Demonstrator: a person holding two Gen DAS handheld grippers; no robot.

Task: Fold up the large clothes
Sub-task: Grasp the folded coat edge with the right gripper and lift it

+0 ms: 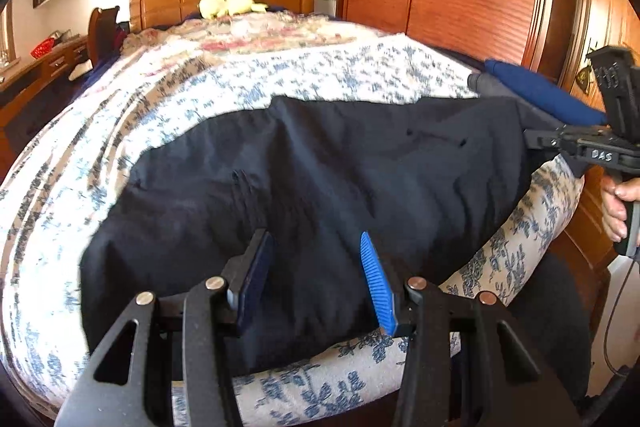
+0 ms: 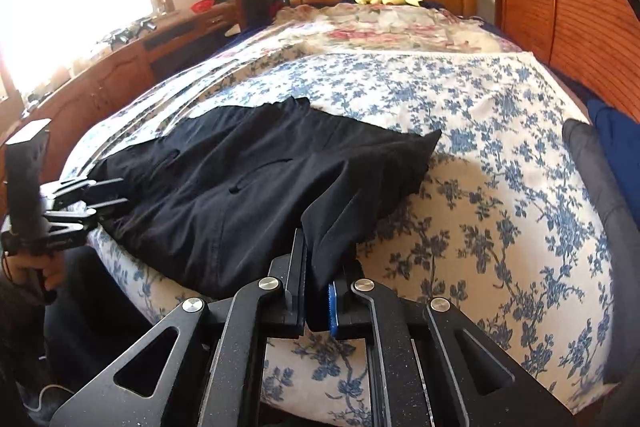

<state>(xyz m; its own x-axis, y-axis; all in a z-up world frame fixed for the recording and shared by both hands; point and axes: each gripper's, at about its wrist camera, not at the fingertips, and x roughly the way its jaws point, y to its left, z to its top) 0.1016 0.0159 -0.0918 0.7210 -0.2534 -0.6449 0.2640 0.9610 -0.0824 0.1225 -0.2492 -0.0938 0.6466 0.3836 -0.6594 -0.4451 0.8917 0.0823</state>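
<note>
Garment (image 2: 240, 195): black, flat on bed (image 2: 500, 187)
Right gripper (image 2: 318, 307): clamps its corner
Left gripper (image 1: 312, 279): jaws apart, over cloth
Next: likely left grasp, then fold

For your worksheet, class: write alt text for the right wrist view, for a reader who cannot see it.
The right gripper is shut on a corner of a black fabric garment spread on a bed with a blue floral bedspread. At far left, the left gripper reaches the garment's other end.
</note>
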